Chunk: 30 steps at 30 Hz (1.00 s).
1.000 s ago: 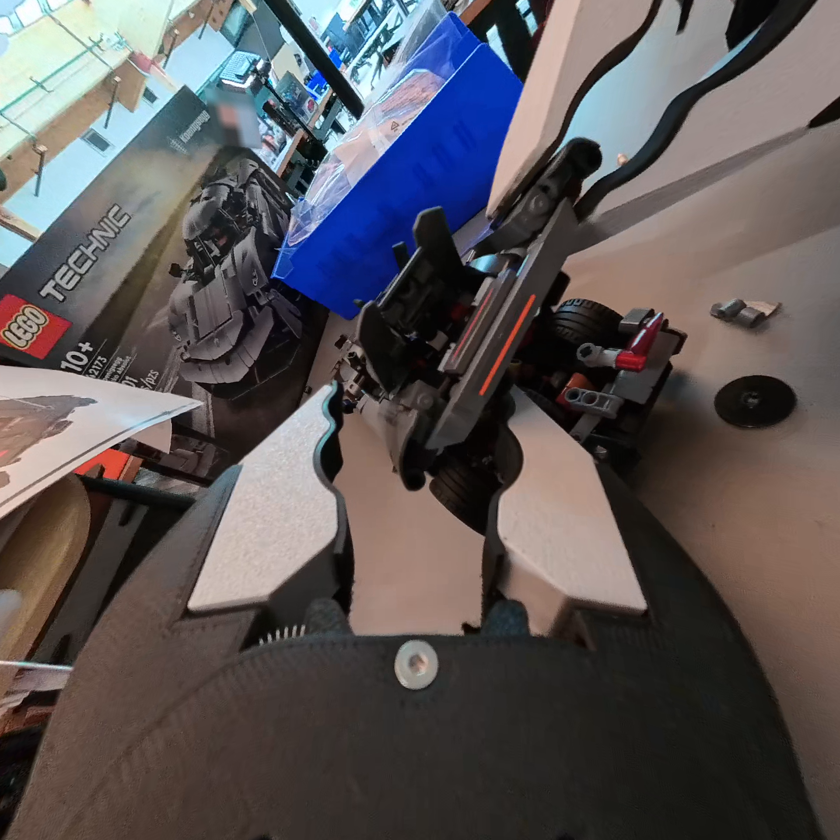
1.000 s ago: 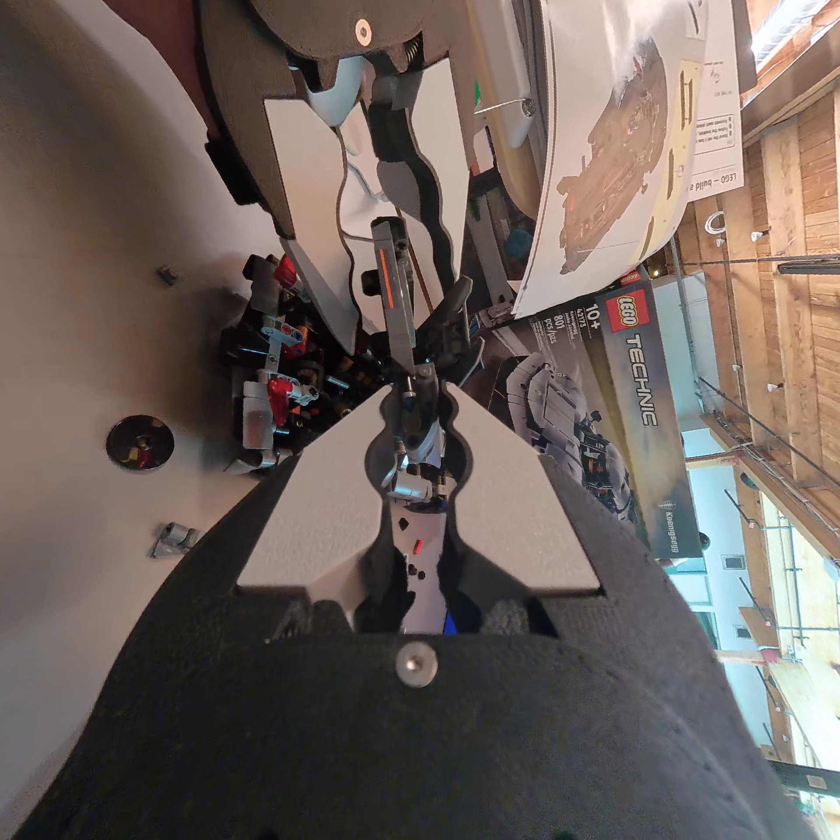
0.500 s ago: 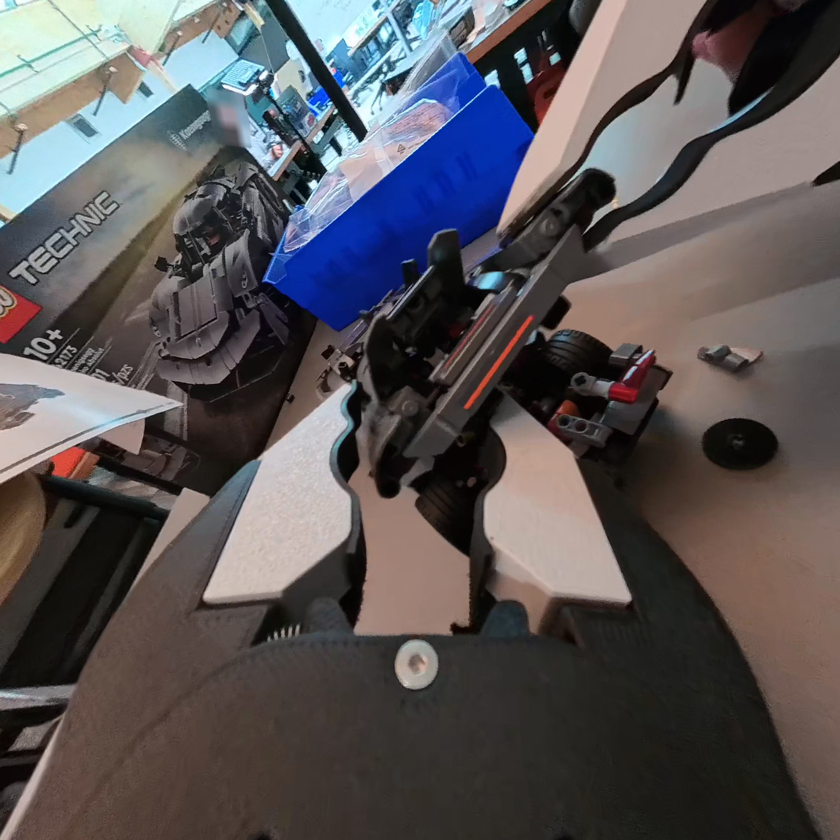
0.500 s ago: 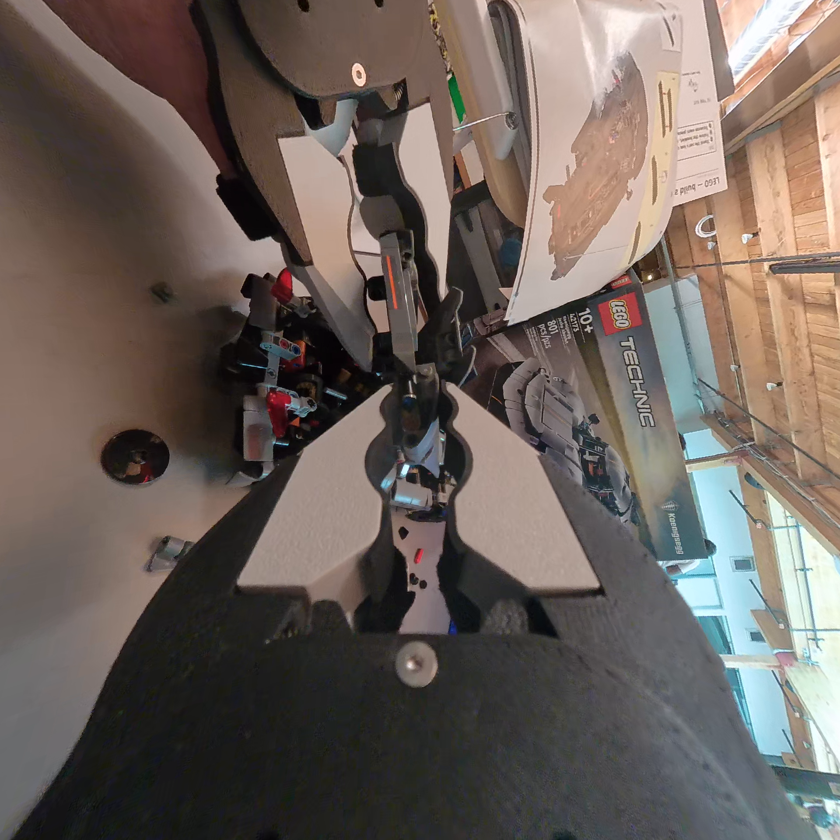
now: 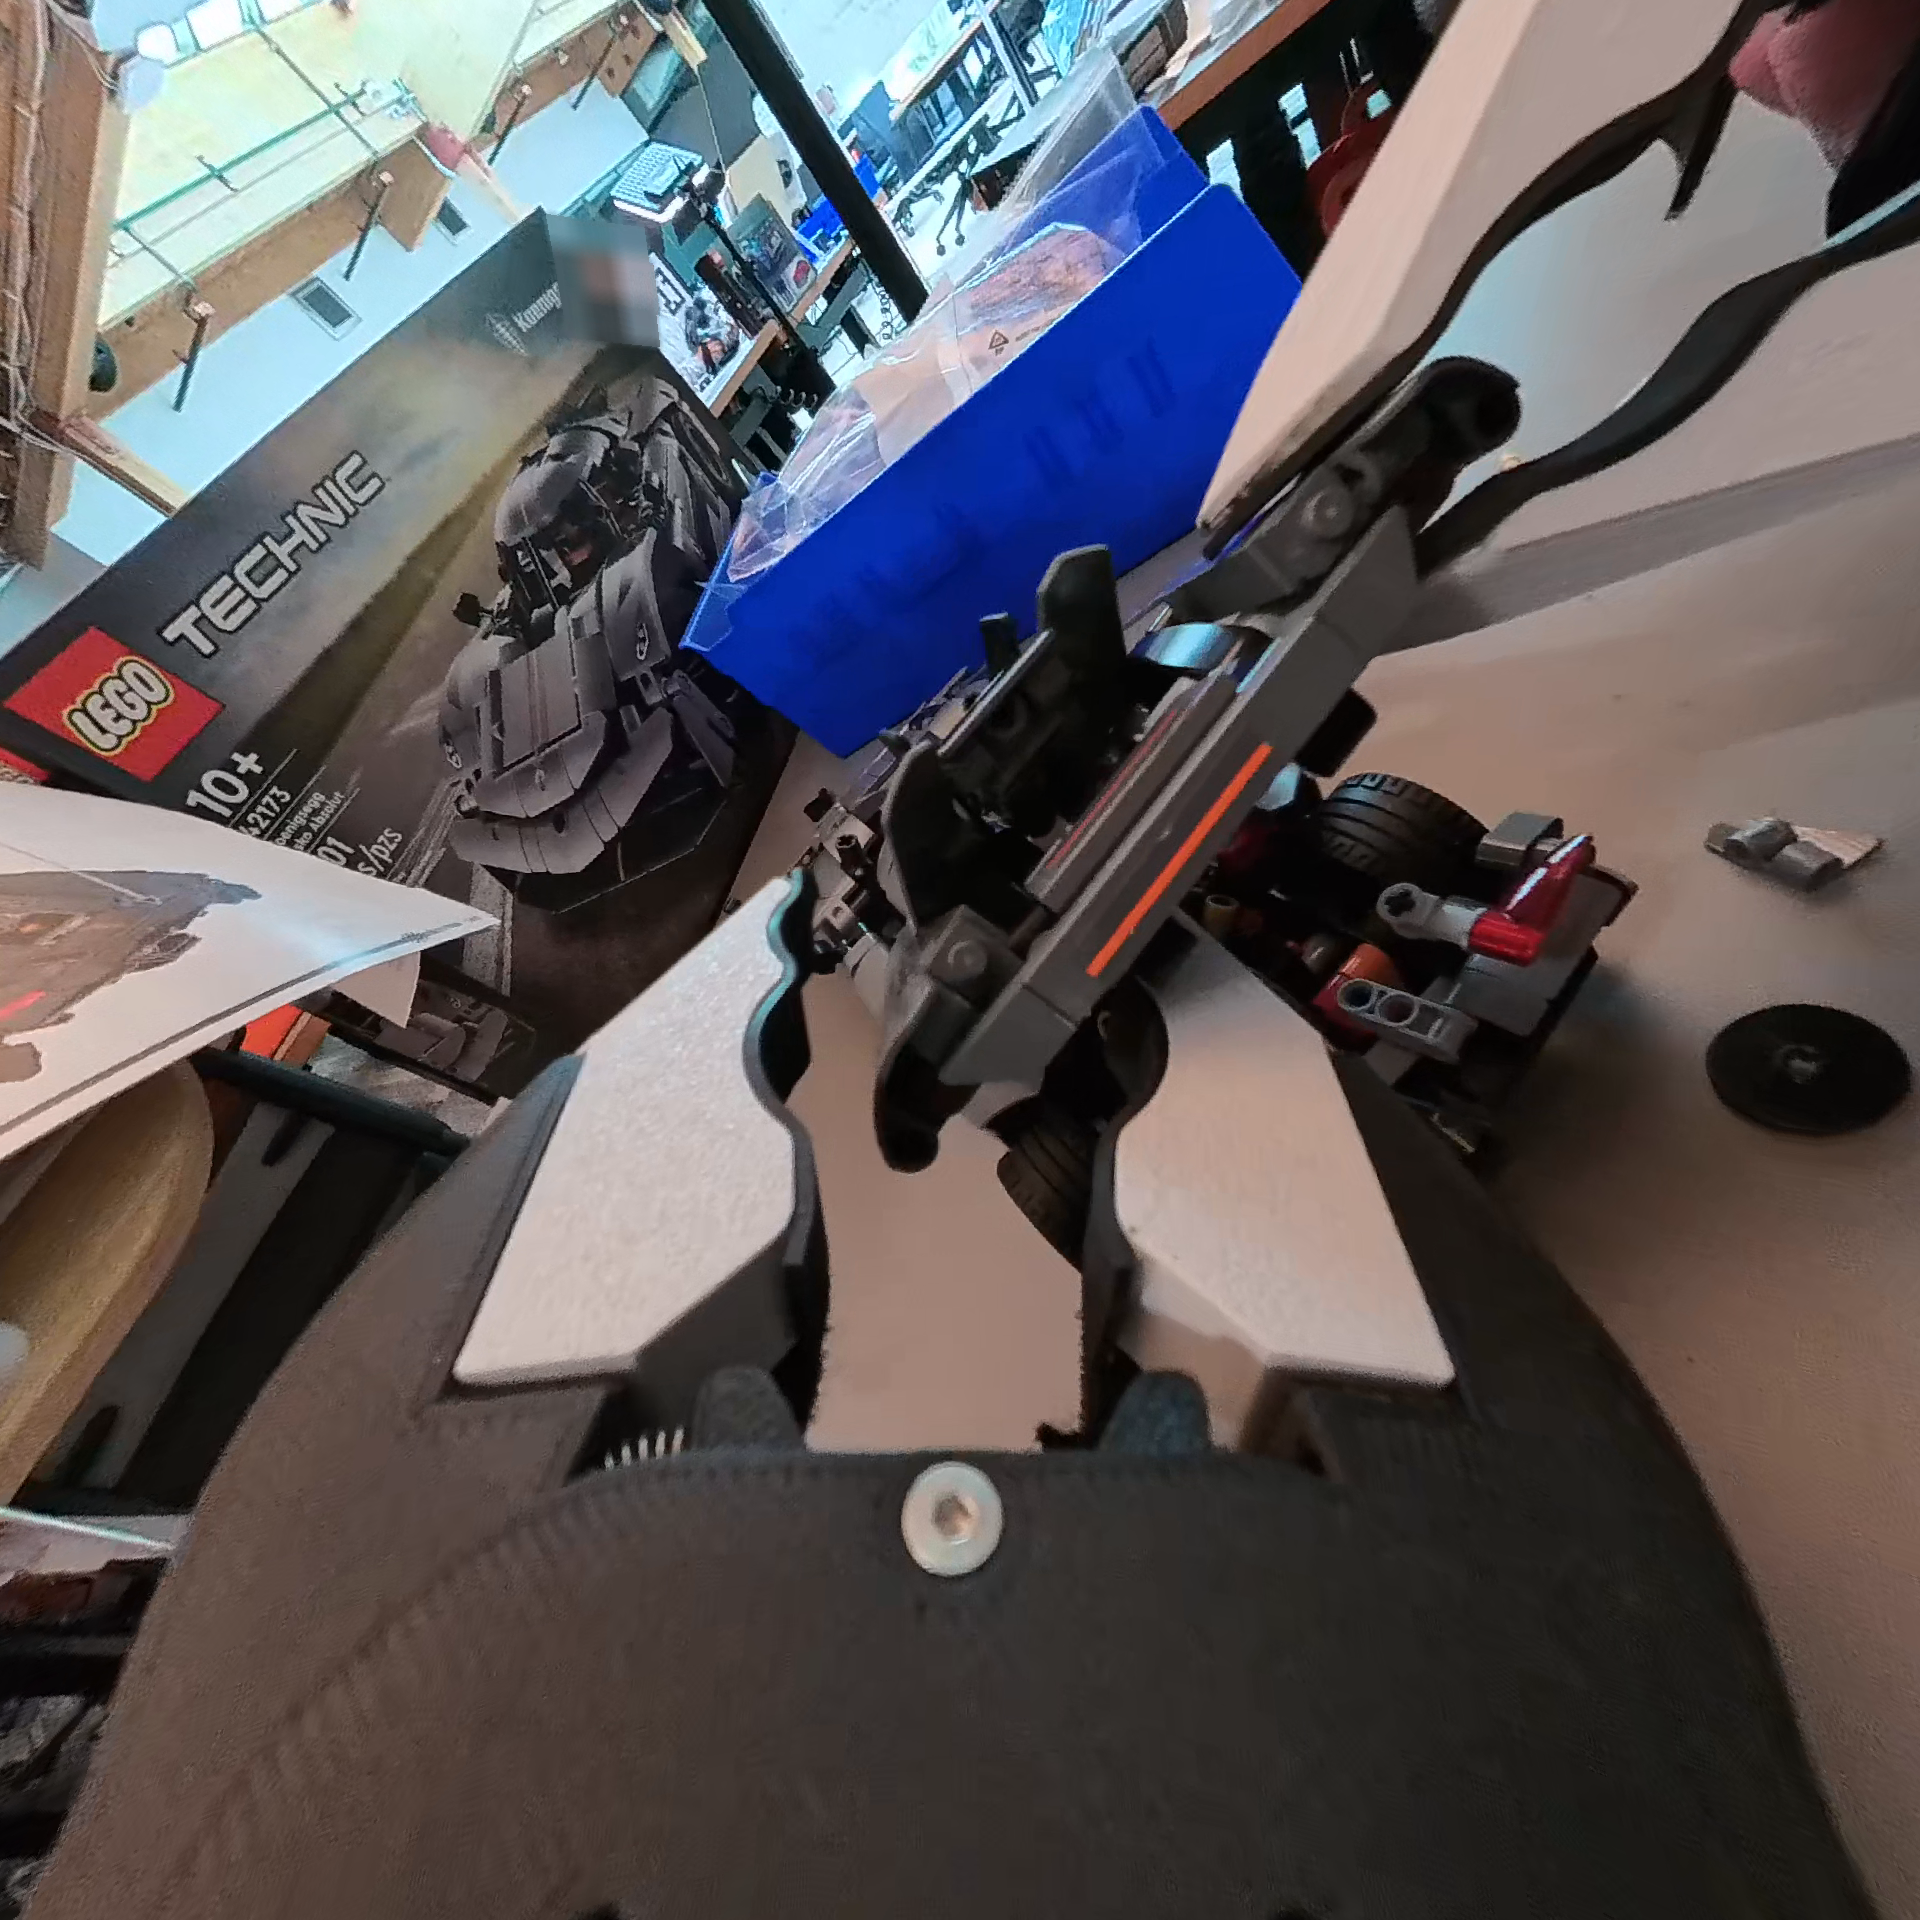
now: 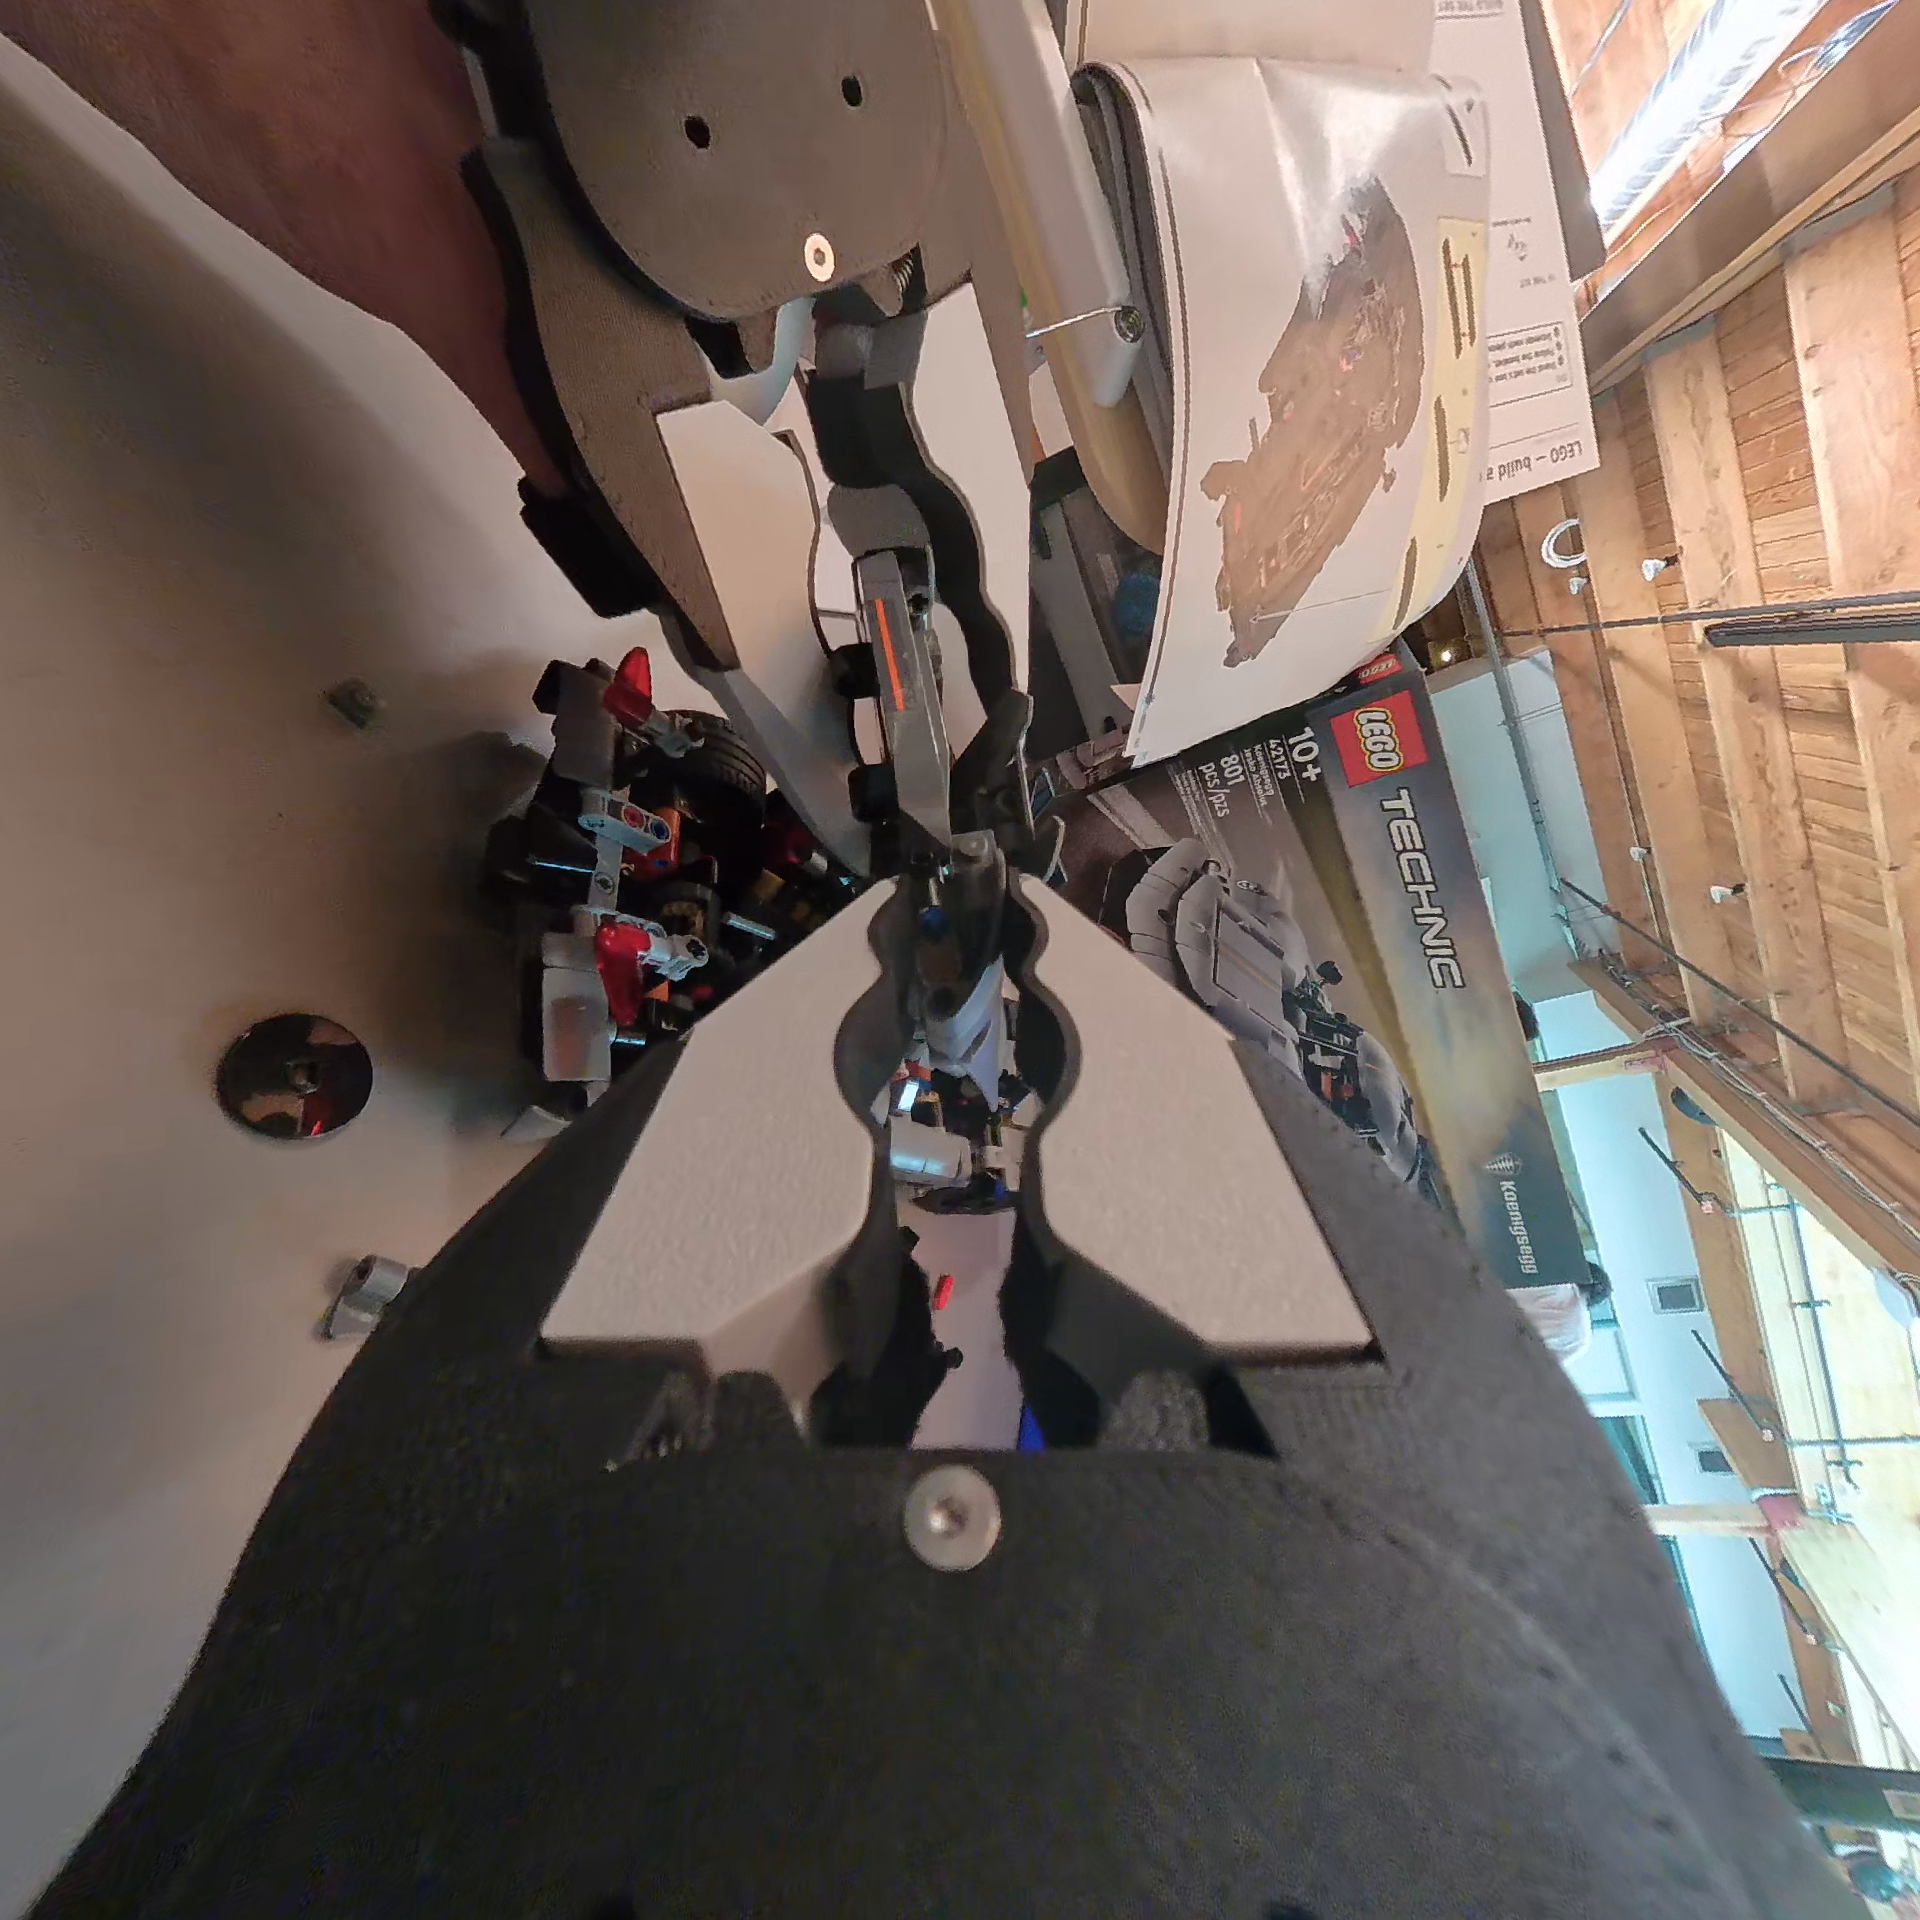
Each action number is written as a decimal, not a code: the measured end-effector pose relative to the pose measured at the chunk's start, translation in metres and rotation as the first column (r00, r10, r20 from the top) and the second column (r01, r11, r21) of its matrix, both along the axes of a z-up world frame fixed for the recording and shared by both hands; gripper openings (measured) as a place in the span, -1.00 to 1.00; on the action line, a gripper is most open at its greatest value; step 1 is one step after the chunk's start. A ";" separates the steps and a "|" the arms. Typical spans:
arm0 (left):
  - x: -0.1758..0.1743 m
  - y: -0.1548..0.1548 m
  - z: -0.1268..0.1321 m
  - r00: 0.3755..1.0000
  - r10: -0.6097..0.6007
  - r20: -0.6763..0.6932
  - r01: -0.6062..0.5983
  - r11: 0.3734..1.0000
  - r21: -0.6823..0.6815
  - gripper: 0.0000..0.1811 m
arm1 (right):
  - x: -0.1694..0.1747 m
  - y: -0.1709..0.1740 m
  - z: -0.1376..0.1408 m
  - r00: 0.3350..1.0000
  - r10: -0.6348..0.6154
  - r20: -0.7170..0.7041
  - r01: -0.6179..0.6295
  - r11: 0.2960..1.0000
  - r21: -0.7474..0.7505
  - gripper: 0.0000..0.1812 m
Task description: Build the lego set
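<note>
White table (image 5: 1714, 1299) carries partly built lego car (image 5: 1434, 935), black disc (image 5: 1806, 1067) just beside it, small grey piece (image 5: 1766, 840) farther off. Blue bin (image 5: 997, 540) and set box (image 5: 436, 707) at far edge.

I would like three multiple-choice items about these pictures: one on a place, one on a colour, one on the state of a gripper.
1. Where does the black disc lie?
A. in the blue bin
B. on the table beside the toy car
C. on the box

2. What colour is the stripe on the grey panel?
A. orange
B. green
C. white

3. What is the right gripper doing?
A. hanging open
B. gripping paper
C. gripping the grey panel

Answers: 1 B, it rests on the bare table near the toy car. 2 A, the line is orange. 3 C, its fingers close on the panel's end.
</note>
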<state>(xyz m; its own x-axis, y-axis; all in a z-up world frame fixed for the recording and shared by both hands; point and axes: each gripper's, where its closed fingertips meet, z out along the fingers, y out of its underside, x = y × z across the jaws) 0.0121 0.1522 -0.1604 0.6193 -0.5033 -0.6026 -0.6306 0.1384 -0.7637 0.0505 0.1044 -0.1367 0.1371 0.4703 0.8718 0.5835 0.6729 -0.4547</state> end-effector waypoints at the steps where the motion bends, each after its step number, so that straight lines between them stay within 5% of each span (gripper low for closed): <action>1: 0.000 -0.001 0.000 1.000 -0.007 -0.004 0.007 1.000 -0.004 -0.39 | 0.000 0.000 0.000 1.000 0.000 -0.001 0.000 1.000 0.002 -0.85; 14: 0.001 -0.011 0.000 0.998 -0.067 -0.022 0.066 0.998 -0.020 -0.27 | 0.000 0.000 0.003 1.000 0.003 -0.019 -0.003 1.000 0.015 -0.85; 30: 0.003 -0.002 0.007 1.000 -0.002 -0.030 0.003 0.999 0.047 -0.51 | 0.000 0.001 0.008 0.999 -0.004 -0.044 0.005 1.000 0.026 -0.85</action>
